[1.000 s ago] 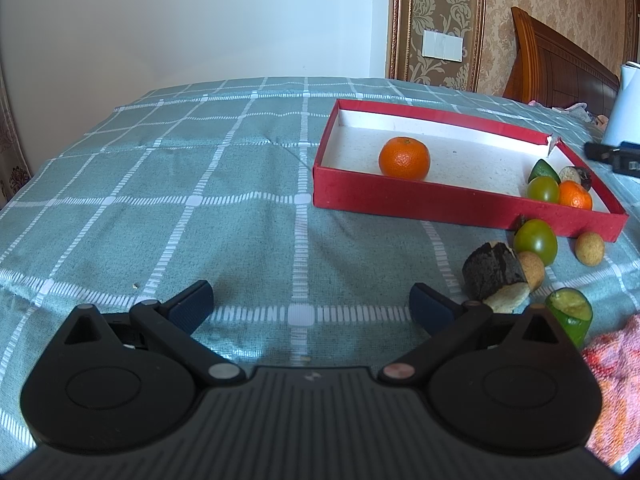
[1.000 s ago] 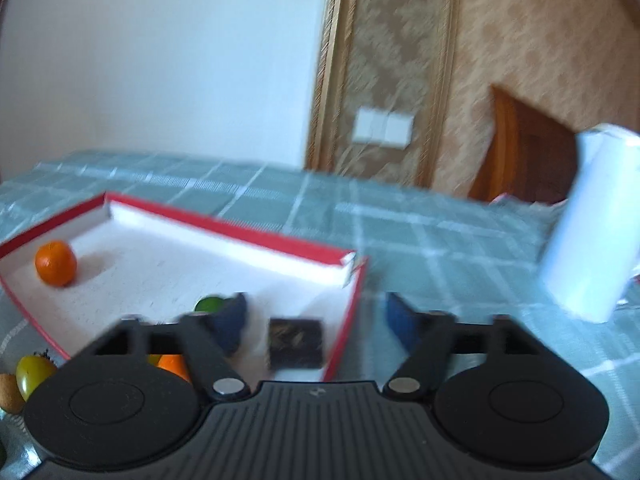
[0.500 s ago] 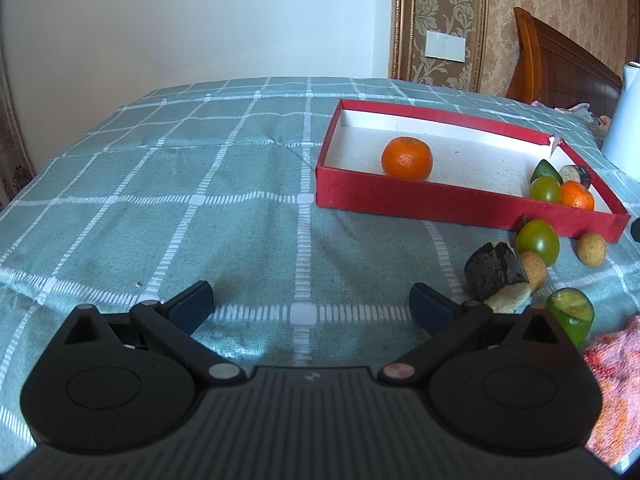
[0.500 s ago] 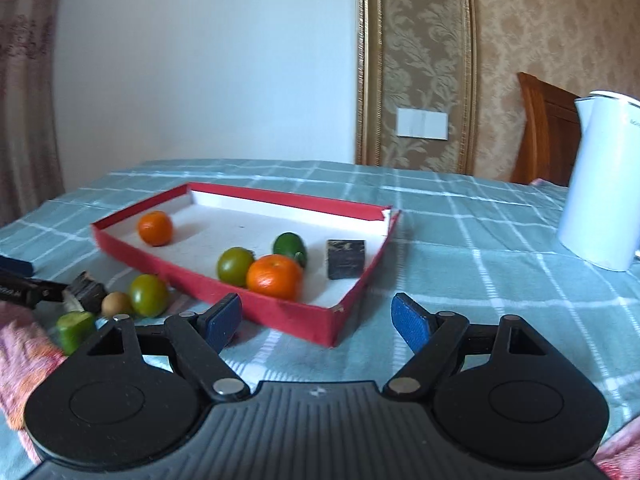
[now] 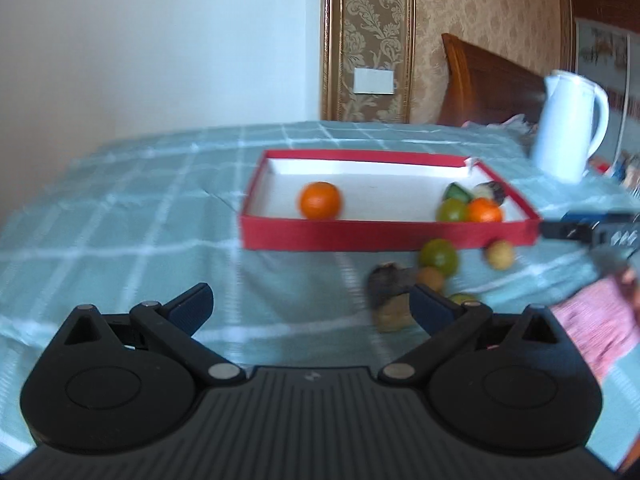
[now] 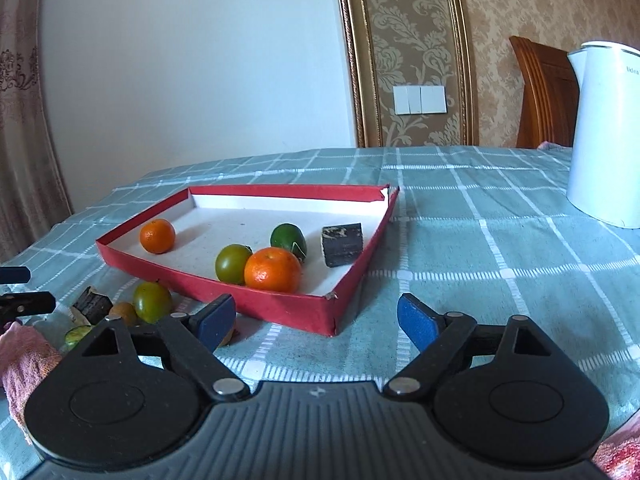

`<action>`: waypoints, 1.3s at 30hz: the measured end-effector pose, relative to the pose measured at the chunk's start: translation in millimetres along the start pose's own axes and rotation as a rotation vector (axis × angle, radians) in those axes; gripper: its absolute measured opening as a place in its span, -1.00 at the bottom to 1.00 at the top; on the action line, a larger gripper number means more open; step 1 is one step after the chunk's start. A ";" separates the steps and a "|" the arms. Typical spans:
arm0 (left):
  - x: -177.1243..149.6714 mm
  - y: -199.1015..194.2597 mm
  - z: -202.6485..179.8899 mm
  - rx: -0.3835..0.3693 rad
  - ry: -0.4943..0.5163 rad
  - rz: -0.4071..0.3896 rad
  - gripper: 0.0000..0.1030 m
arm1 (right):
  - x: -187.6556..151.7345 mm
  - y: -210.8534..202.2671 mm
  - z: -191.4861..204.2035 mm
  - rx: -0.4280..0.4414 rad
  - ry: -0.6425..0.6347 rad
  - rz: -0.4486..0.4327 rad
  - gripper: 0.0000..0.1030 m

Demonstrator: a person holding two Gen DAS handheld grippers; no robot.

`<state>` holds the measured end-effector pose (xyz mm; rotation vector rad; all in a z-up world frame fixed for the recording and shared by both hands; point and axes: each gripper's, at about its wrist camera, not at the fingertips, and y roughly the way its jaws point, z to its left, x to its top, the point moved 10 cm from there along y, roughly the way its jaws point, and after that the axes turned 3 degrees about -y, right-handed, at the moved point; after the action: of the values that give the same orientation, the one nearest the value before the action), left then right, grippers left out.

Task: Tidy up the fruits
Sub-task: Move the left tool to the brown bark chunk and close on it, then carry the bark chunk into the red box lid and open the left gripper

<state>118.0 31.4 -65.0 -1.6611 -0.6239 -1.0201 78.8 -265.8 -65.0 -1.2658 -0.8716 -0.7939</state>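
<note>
Your landmark is the red tray [image 6: 248,304], sitting on the checked cloth [image 6: 500,256] with a white kettle [image 6: 604,132] well off to its far right. Inside the tray lie two oranges — one alone [image 6: 157,235] toward the left end, one [image 6: 272,269] against the near wall — plus a green fruit [image 6: 233,263] touching that second orange, a darker green one [image 6: 288,239] just behind them, and a dark block [image 6: 343,244] near the right wall.

The loose pile is what counts: it lies outside the tray, just off its near-left wall. There, a green fruit [image 6: 152,302] sits closest to the wall, with a small brown fruit [image 6: 123,313], a dark chunk [image 6: 91,306] and a cut lime [image 6: 78,335] beside it; another small round fruit [image 5: 499,254] rests near the tray's front corner.

Your right gripper [image 6: 316,316] has just been opening, jaws spread with nothing between them; it faces the tray's near corner, so the pile lies to its left, beyond its left pad. Your left gripper [image 5: 310,300] is spread and empty too — the pile sits just past its right pad, ahead and to the right, though that view is blurred. Either hand looks near; judging by the views, the pile lies between them, so the coming reach turns inward.
</note>
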 end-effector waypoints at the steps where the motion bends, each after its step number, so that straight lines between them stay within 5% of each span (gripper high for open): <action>1: -0.5 2.9 -3.6 -0.021 -0.033 0.018 1.00 | -0.5 1.2 -1.0 -0.004 0.004 0.007 0.72; 8: 4.2 17.6 -16.3 -0.028 -0.183 0.057 1.00 | -5.3 7.1 -11.9 -0.027 0.063 0.043 0.72; 14: 2.7 29.4 -21.0 -0.006 -0.186 0.093 0.93 | -5.2 7.5 -11.0 -0.035 0.057 0.044 0.72; 20: -3.8 35.6 -29.5 -0.042 -0.155 0.114 0.33 | -5.8 7.8 -12.3 -0.039 0.066 0.048 0.72; 22: -3.8 35.7 -29.2 -0.063 -0.170 0.113 -0.12 | -6.1 8.1 -13.1 -0.041 0.069 0.050 0.72; 25: -3.9 35.1 -31.3 -0.103 -0.166 0.112 -0.39 | -6.0 8.1 -13.8 -0.042 0.069 0.051 0.72; 39: 2.3 25.7 -22.1 -0.102 -0.186 0.065 -0.41 | -5.9 8.2 -15.7 -0.051 0.072 0.051 0.72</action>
<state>132.7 2.1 -73.7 -1.8682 -0.6435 -0.8693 85.0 -280.1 -75.4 -1.2917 -0.7625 -0.8208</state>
